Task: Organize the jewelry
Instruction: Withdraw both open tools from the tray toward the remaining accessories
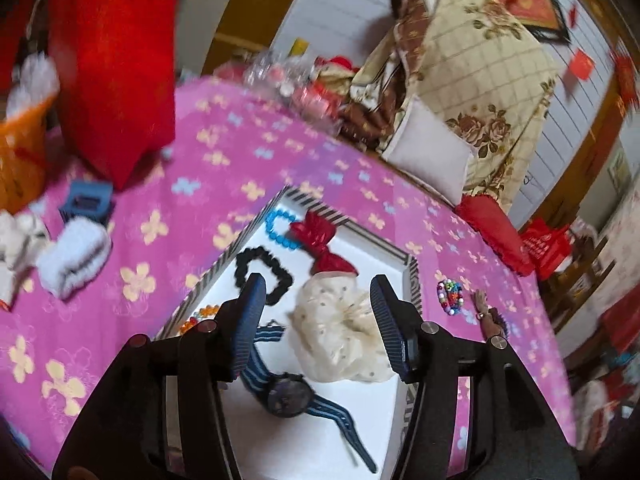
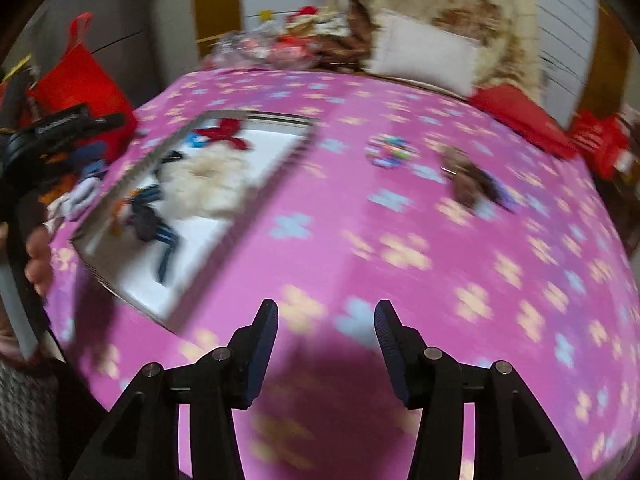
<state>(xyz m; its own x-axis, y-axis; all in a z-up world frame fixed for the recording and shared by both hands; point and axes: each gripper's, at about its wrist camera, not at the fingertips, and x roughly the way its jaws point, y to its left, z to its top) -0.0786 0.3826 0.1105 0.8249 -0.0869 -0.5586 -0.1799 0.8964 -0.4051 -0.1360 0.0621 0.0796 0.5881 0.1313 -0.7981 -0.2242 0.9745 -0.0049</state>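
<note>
A white tray with a striped rim (image 1: 414, 276) lies on the pink flowered cloth. In it are a blue bead bracelet (image 1: 278, 228), a red bow (image 1: 320, 240), a black scrunchie (image 1: 262, 274), a cream scrunchie (image 1: 340, 336), a watch on a striped strap (image 1: 288, 394) and orange beads (image 1: 200, 316). My left gripper (image 1: 318, 284) hangs open above the cream scrunchie, holding nothing. Right of the tray lie a multicoloured bead bracelet (image 1: 450, 296) (image 2: 390, 152) and a brown hair clip (image 1: 490, 318) (image 2: 472, 184). My right gripper (image 2: 327, 308) is open and empty over bare cloth, right of the tray (image 2: 192, 276).
A red bag (image 1: 116, 68), an orange basket (image 1: 20, 160), a small blue box (image 1: 86, 202) and white fluffy items (image 1: 74, 256) sit left of the tray. A floral blanket (image 1: 480, 80), a white pillow (image 1: 432, 156) and a red cushion (image 1: 496, 236) line the far edge. A hand (image 2: 38, 260) shows at the left.
</note>
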